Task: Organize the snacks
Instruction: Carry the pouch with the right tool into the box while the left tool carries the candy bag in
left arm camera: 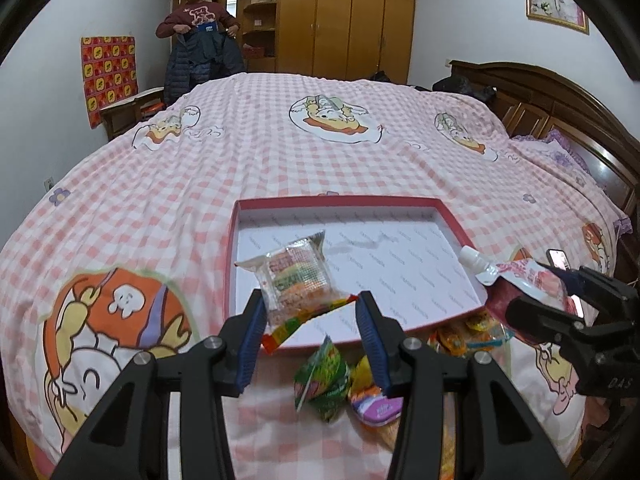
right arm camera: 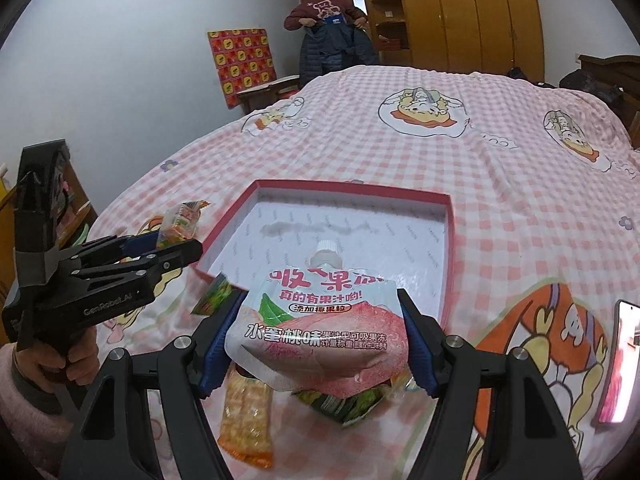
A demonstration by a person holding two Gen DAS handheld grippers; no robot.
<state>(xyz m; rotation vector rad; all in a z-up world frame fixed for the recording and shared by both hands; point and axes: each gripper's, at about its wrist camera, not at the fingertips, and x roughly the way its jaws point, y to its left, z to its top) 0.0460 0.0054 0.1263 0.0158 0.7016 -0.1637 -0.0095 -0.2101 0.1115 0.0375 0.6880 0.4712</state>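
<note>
My left gripper [left arm camera: 310, 310] is shut on a clear snack packet [left arm camera: 298, 280] with colourful contents and holds it above the near left corner of the red-rimmed box lid [left arm camera: 460, 232]. My right gripper [right arm camera: 318, 344] is shut on a pink peach jelly pouch [right arm camera: 320, 320] with a white cap, held above the lid's near edge [right arm camera: 450, 240]. The pouch also shows in the left wrist view [left arm camera: 524, 284]. Loose snacks lie on the bed in front of the lid: a green packet [left arm camera: 324, 380], a purple-and-orange packet [left arm camera: 376, 400] and a long orange packet [right arm camera: 246, 416].
The lid lies on a pink checked bedspread [left arm camera: 280, 160] with cartoon prints. A phone [right arm camera: 618, 360] lies on the bed to the right. A person [left arm camera: 196, 40] stands at the far end by wooden wardrobes [left arm camera: 340, 16]. A wooden headboard [left arm camera: 560, 104] is at the right.
</note>
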